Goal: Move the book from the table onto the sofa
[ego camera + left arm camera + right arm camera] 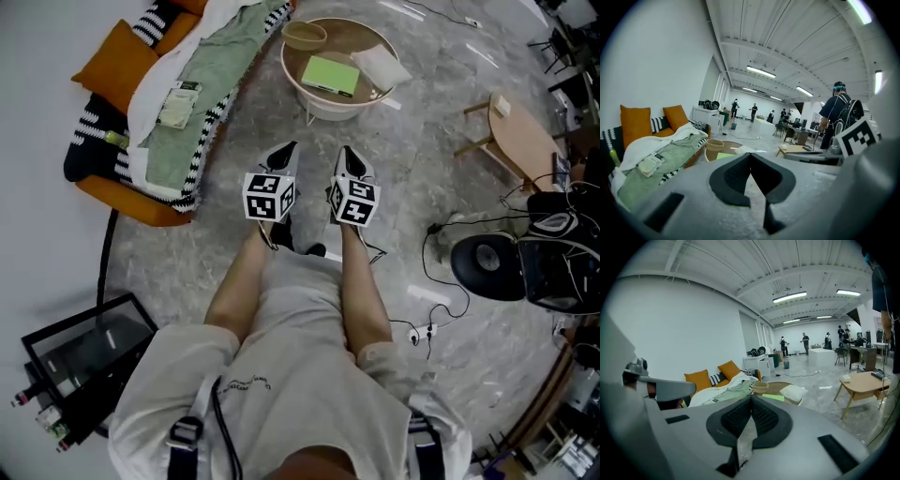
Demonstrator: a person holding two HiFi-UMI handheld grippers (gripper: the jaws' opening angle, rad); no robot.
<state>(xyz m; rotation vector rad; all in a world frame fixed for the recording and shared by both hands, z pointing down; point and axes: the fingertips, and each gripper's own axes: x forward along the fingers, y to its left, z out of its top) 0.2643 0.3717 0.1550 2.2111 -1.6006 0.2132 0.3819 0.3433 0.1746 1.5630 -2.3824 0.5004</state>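
Task not begun. The flat light-green book point(330, 75) lies on the round wooden table with a white rim point(319, 107), untouched. The orange sofa draped in green and white cloths point(136, 202) stands just left of that table. My left gripper point(285, 150) and right gripper point(349, 153) hang side by side short of the table, fingers pressed together on nothing (both empty). Everything is left to do: reach, grasp, carry, set down.

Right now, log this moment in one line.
left gripper: shut, empty | right gripper: shut, empty | book: lying on round table, untouched | sofa: draped with green blanket
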